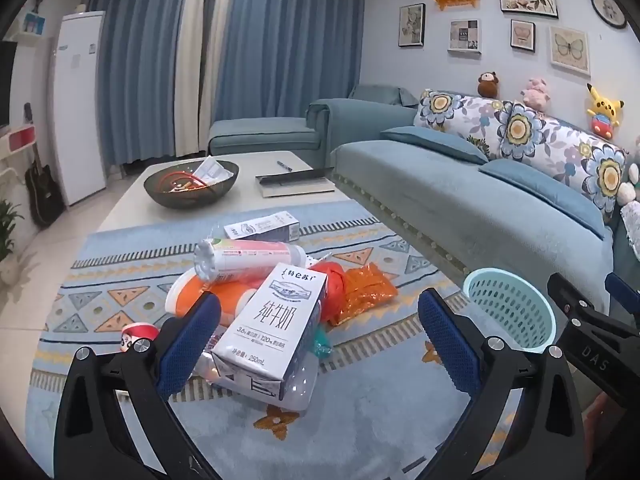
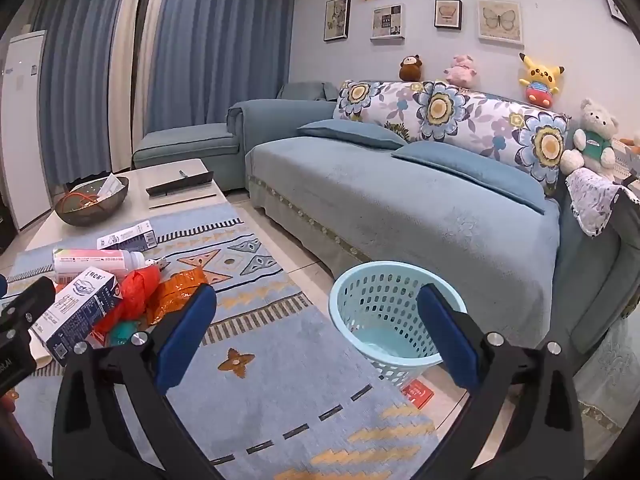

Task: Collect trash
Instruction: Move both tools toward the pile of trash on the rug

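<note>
A pile of trash lies on the blue rug: a white milk carton [image 1: 268, 328] on top, a pink bottle [image 1: 248, 258], a second carton [image 1: 262, 227], a red plastic bag [image 1: 334, 280], an orange wrapper [image 1: 366, 290] and an orange-white container [image 1: 192, 294]. My left gripper [image 1: 320, 332] is open, its jaws on either side of the milk carton, not touching it. The light-blue perforated basket [image 2: 380, 320] stands empty on the floor by the sofa. My right gripper [image 2: 318, 328] is open and empty just in front of the basket. The pile also shows in the right wrist view, with the milk carton [image 2: 76, 308] at the left.
A teal sofa [image 2: 400, 200] runs along the right. A white coffee table [image 1: 240, 200] behind the pile bears a dark bowl [image 1: 191, 184] and a book [image 1: 294, 184]. A red card [image 2: 418, 392] lies by the basket. A small red-capped figure [image 1: 138, 334] sits left of the pile.
</note>
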Demonstrator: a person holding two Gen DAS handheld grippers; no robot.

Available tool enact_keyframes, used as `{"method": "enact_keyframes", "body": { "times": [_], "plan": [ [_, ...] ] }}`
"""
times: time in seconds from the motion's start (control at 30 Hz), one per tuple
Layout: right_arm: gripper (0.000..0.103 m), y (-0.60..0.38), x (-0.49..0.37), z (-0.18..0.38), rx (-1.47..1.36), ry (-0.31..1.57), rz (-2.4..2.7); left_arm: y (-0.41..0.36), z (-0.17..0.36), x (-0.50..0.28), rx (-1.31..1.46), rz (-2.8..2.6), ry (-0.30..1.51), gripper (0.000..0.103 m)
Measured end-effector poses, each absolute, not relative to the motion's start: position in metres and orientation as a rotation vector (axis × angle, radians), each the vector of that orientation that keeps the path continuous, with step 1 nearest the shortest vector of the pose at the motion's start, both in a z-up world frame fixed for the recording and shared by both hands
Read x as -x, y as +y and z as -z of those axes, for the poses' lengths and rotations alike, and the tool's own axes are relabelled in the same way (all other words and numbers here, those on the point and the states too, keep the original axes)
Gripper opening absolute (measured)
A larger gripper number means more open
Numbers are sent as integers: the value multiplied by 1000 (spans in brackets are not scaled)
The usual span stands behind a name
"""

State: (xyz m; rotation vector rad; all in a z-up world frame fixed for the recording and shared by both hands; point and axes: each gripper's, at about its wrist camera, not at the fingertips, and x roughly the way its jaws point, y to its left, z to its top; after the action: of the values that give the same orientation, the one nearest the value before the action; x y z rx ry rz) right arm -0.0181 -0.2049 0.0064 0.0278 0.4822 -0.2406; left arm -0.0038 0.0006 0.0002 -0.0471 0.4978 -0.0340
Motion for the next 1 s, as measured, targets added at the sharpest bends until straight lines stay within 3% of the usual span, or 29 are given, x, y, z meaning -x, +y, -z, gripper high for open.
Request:
{"method": "enact_keyframes", "body": {
  "times": [1.0],
  "plan": [
    [96,-206,14,-3,-13,506,246,4,-8,6,61,59,488,96]
  ]
}}
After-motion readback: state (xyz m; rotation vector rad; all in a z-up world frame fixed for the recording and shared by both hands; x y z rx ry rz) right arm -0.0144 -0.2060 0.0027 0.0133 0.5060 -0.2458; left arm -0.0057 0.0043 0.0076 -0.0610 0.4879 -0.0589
